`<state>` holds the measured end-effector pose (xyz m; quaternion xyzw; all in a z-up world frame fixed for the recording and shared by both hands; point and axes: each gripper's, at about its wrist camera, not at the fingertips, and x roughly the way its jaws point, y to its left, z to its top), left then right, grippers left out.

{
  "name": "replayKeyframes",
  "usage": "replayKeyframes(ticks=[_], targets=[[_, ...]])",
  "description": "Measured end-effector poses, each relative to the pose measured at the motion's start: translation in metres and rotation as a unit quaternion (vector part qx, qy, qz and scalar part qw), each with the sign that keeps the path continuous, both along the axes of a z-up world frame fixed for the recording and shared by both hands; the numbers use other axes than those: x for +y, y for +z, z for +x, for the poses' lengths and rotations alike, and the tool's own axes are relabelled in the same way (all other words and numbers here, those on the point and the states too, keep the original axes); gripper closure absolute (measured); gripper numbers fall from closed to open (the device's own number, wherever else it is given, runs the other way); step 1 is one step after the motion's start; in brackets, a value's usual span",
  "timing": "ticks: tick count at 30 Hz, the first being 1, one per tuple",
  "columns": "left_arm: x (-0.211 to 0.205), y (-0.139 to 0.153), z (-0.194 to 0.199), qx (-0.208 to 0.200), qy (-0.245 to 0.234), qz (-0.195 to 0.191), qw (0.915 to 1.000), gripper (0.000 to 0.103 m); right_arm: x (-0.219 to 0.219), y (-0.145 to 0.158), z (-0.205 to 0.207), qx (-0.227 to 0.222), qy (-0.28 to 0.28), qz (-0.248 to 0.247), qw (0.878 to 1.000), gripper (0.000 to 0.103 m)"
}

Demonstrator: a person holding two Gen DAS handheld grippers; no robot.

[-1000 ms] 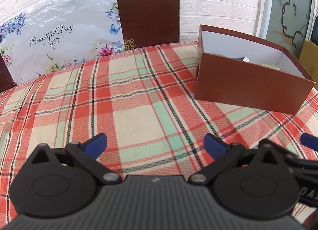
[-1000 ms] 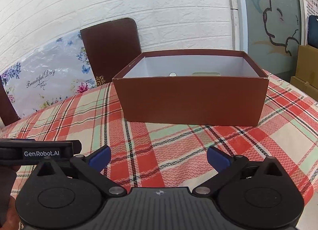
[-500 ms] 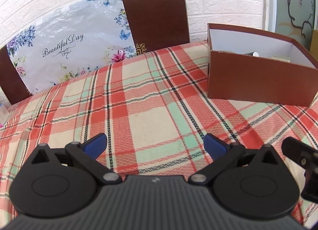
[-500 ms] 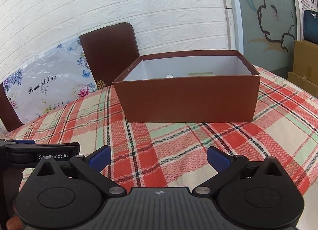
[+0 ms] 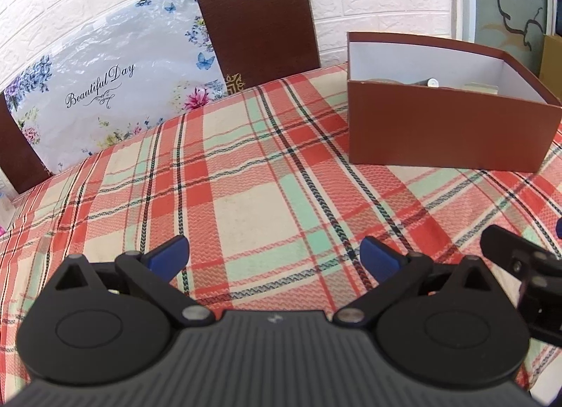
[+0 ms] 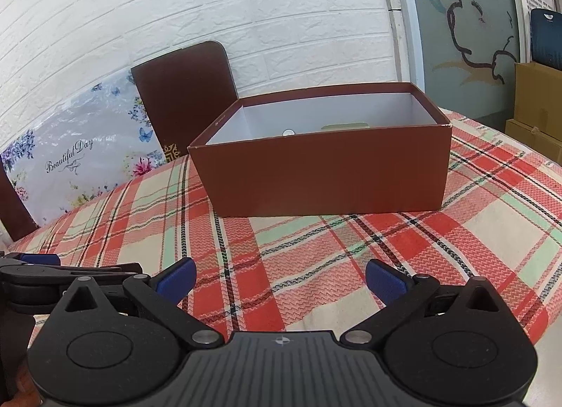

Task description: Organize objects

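A brown cardboard box (image 5: 446, 126) (image 6: 326, 175) with a white inside stands on the plaid tablecloth. Over its front wall I can just see tops of things inside: a small round white cap (image 6: 288, 132) and a pale green flat piece (image 6: 346, 125). My left gripper (image 5: 274, 257) is open over bare cloth, well in front of and left of the box. My right gripper (image 6: 279, 279) is open too, facing the box's front wall from a short way back, nothing between its fingers. The right gripper's body shows at the left view's right edge.
The red, green and cream plaid tablecloth (image 5: 246, 196) covers the table. Behind it stand a dark brown chair back (image 5: 256, 24) and a flowered plastic-wrapped panel (image 5: 105, 91) against a white brick wall. Cardboard cartons (image 6: 537, 105) sit at far right.
Both grippers have drawn back and tilted up a little, so the box looks smaller and farther away. Both stayed open throughout.
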<state>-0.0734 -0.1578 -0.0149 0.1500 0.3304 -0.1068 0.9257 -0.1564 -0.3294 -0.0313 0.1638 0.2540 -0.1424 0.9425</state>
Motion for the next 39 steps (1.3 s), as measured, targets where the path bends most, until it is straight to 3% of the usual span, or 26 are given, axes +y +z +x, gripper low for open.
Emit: replayKeyframes(ticks=[13,39], targets=[[-0.0073,0.0045,-0.0045,-0.013,-0.005,0.019,0.9997,0.0,-0.0026,-0.0014,-0.0036,-0.005,-0.005,0.012,1.0,0.001],[-0.0089,-0.0035,-0.0007,0.027,-0.011,0.019,0.9994,0.0,-0.006,-0.0081,-0.0024,0.003,-0.007,0.016,1.0,0.001]])
